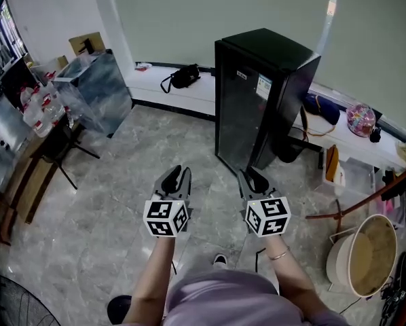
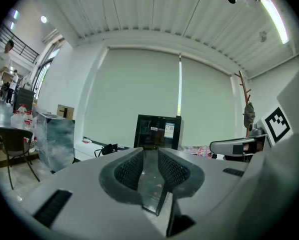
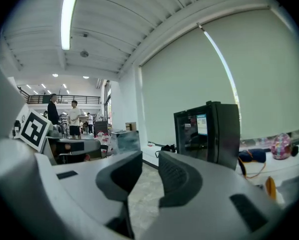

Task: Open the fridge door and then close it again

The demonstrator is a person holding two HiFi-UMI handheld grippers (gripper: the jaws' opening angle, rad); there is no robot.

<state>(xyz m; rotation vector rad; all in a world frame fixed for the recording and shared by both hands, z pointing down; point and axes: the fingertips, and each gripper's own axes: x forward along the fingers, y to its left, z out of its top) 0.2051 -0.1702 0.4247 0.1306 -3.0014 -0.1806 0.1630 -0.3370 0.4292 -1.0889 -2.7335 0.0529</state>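
Head view: fridge (image 1: pixel 265 94) upright, shut door (image 1: pixel 237 114) toward left tool (image 1: pixel 178 174) and right tool (image 1: pixel 250 175), both narrowly parted, empty.

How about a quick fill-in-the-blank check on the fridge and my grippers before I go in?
1. The black fridge stands ___, not open.
2. Between the jaws of the left gripper there is ___.
3. In the head view, the black bag lies on the white ledge to the fridge's ___.

Missing words: closed; nothing; left.

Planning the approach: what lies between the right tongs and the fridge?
Only bare stone-tiled floor between right tongs and fridge, per the right gripper view.
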